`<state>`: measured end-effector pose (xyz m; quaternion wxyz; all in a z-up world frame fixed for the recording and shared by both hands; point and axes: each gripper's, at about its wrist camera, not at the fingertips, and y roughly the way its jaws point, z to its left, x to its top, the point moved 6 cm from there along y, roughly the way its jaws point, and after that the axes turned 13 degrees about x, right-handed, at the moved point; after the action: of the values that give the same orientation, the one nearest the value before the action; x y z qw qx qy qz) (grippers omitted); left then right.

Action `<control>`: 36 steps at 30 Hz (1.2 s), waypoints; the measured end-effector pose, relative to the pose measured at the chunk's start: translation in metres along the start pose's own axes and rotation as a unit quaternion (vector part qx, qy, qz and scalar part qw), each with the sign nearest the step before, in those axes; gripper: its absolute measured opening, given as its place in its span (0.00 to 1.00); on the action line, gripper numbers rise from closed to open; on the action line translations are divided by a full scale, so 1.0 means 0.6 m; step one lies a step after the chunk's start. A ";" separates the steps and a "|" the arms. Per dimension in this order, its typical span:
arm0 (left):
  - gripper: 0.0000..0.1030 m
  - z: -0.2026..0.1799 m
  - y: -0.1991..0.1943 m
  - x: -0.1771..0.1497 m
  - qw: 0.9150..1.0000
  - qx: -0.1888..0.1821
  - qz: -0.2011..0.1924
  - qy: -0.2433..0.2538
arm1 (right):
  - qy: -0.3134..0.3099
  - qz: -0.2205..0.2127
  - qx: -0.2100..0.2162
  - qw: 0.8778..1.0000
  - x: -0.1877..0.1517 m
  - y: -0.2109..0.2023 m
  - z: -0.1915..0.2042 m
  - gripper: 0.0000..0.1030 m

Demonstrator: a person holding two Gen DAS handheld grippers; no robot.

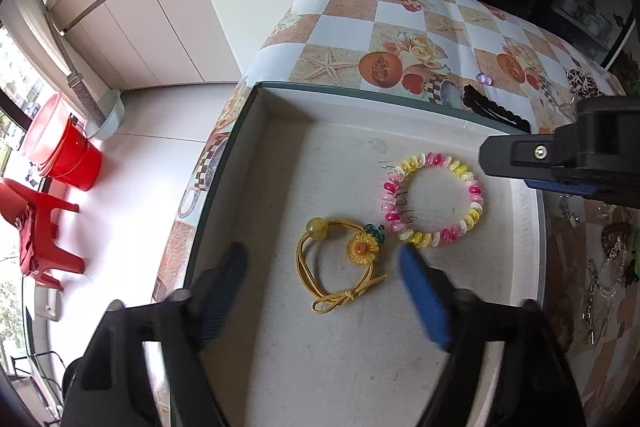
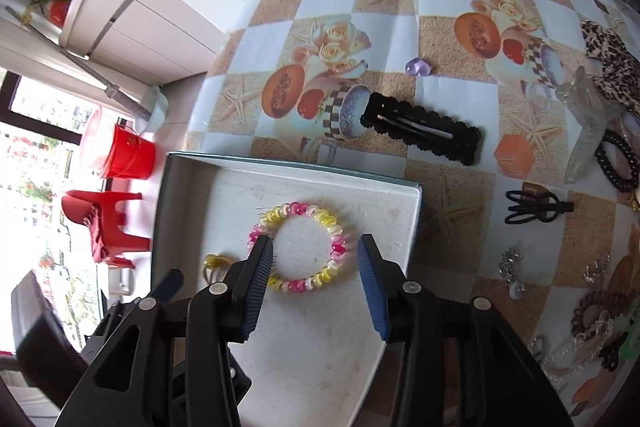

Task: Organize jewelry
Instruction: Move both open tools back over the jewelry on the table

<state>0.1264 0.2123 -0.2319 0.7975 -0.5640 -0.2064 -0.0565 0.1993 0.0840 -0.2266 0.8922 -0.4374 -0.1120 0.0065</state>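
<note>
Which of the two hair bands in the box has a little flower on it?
The yellow elastic band, between the left gripper fingers. It carries an orange-centred sunflower charm and a yellow bead; the pink-and-yellow coil band beside it is plain.

Handwritten black marks on the tray floor (partly under the bracelet) stay illegible.
</note>
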 end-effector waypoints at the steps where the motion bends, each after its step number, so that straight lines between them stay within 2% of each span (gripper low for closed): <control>1: 1.00 0.004 -0.006 0.001 1.000 0.007 -0.008 -0.005 | 0.002 -0.001 0.000 1.000 -0.002 -0.008 -0.001 0.53; 10: 1.00 -0.002 -0.054 -0.016 1.000 -0.004 -0.019 0.006 | 0.035 -0.020 0.006 0.999 -0.048 -0.087 -0.046 0.66; 12: 1.00 -0.009 -0.071 -0.022 1.000 -0.017 -0.020 0.009 | 0.046 -0.024 0.004 0.999 -0.066 -0.107 -0.066 0.73; 13: 1.00 -0.014 -0.079 -0.025 1.000 -0.021 -0.021 0.011 | 0.051 -0.027 0.003 0.998 -0.075 -0.117 -0.075 0.80; 19: 1.00 -0.058 -0.120 -0.051 0.998 -0.052 0.001 0.025 | 0.082 -0.037 -0.009 0.996 -0.129 -0.176 -0.138 0.80; 22: 1.00 -0.086 -0.140 -0.065 0.998 -0.060 0.006 0.037 | 0.100 -0.041 -0.014 0.994 -0.156 -0.202 -0.169 0.84; 32: 1.00 -0.190 -0.191 -0.080 0.992 -0.082 -0.002 0.094 | 0.163 -0.064 -0.031 0.984 -0.223 -0.279 -0.279 0.86; 36: 1.00 -0.221 -0.200 -0.077 0.991 -0.084 -0.006 0.100 | 0.171 -0.073 -0.043 0.982 -0.236 -0.302 -0.311 0.87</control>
<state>0.0809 0.0404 -0.1819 0.7637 -0.6190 -0.1237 -0.1349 0.0838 -0.1888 -0.2227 0.8769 -0.4603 0.0107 -0.1382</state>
